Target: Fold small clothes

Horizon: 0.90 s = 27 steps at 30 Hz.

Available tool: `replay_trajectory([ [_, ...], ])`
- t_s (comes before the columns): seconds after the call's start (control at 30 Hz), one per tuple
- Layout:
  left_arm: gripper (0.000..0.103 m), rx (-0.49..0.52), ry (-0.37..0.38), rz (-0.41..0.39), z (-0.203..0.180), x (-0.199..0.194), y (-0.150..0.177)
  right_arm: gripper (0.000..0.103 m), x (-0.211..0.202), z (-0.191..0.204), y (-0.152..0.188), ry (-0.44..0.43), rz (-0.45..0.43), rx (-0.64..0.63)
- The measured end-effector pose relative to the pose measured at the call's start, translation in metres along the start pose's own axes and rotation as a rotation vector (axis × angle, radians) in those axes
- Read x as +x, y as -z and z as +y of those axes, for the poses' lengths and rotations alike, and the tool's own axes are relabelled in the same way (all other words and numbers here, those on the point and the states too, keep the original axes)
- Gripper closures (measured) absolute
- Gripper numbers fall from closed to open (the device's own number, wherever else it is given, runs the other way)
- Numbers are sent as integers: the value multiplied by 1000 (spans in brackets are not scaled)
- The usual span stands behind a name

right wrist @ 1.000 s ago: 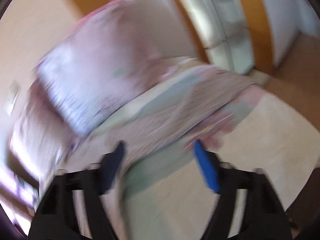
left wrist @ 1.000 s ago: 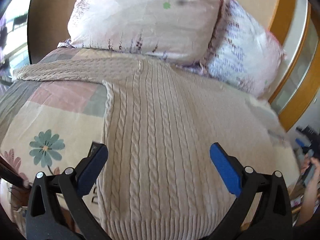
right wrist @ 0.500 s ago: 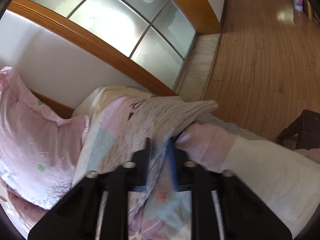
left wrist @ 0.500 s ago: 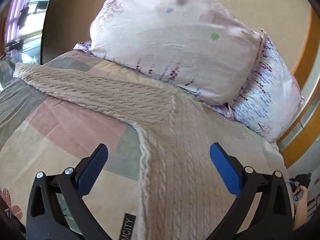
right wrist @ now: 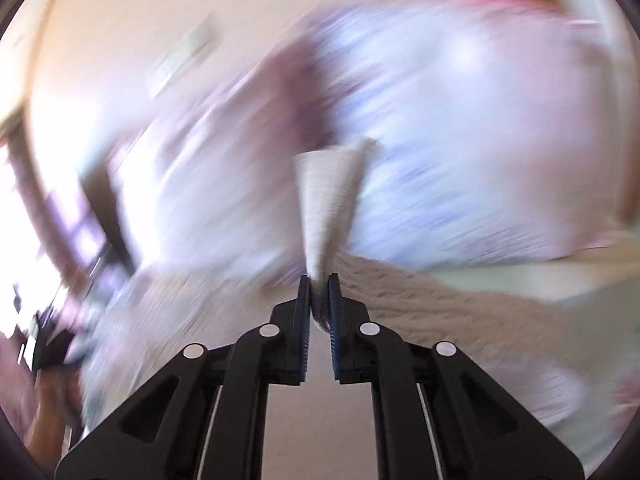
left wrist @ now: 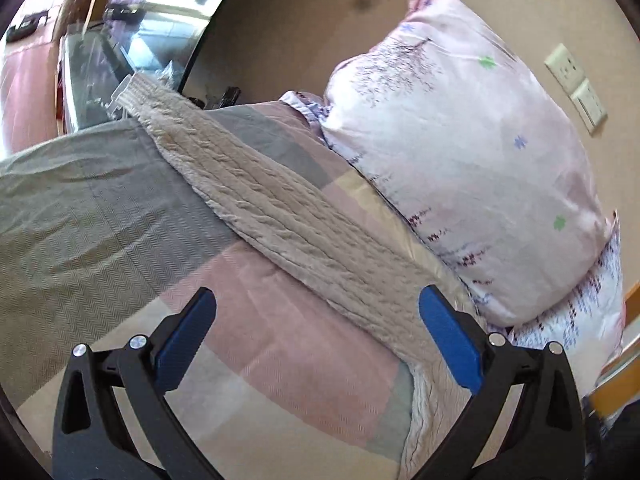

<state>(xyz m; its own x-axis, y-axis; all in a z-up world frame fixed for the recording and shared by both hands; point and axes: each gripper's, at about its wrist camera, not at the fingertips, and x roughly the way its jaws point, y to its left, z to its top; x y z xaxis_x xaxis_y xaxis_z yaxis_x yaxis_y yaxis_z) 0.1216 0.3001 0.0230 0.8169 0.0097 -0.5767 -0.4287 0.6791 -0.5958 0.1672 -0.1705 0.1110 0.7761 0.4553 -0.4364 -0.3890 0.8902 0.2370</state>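
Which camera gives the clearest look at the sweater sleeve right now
The left wrist view: the sleeve lies sharp, stretched across the bedspread. The right wrist view is motion-blurred, showing only a cuff pinched in the right gripper.

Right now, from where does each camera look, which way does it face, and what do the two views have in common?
Left wrist: sits on the left hand-held gripper, open, low over the patchwork bedspread, facing the sweater sleeve and floral pillow; both blue-padded fingers show.
Right wrist: sits on the right hand-held gripper, shut on the other sleeve's cuff, facing the blurred pillows; its black fingers show.
Shared: the same beige cable-knit sweater, the pillows and the beige wall.
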Motion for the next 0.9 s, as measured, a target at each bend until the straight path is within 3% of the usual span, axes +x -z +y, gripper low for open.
replay_trajectory([
  [0.03, 6, -31, 2, 8, 5, 4, -4, 92, 29, 35, 17, -77, 118, -64],
  [0.07, 17, -63, 7, 16, 13, 8, -9, 91, 45, 58, 32, -125, 189, -102],
  [0.13, 26, -89, -2, 34, 23, 15, -19, 83, 51, 79, 48, -153, 206, -132],
  [0.2, 31, -101, -27, 27, 31, 21, -27, 41, 42, 72, 45, -119, 164, -109],
  [0.23, 32, -109, -43, 27, 35, 24, -31, 34, 35, 57, 40, -100, 138, -75],
  [0.3, 44, -160, -50, 23, 49, 32, -43, 33, 18, 22, 34, -66, 107, -12],
  [0.43, 56, -292, -44, 14, 71, 39, -64, 33, -2, -30, 29, 29, 109, 81],
  [0.57, 66, -387, -48, -3, 88, 50, -84, 32, -8, -62, 43, 110, 93, 165],
  [0.67, 82, -443, -70, -7, 98, 55, -93, 31, -16, -74, 48, 131, 75, 201],
  [0.77, 97, -398, -121, 0, 93, 57, -99, 30, -20, -80, 55, 139, 70, 210],
  [0.9, 98, -212, -136, -32, 38, 46, -105, 30, -22, -88, 62, 150, 76, 214],
])
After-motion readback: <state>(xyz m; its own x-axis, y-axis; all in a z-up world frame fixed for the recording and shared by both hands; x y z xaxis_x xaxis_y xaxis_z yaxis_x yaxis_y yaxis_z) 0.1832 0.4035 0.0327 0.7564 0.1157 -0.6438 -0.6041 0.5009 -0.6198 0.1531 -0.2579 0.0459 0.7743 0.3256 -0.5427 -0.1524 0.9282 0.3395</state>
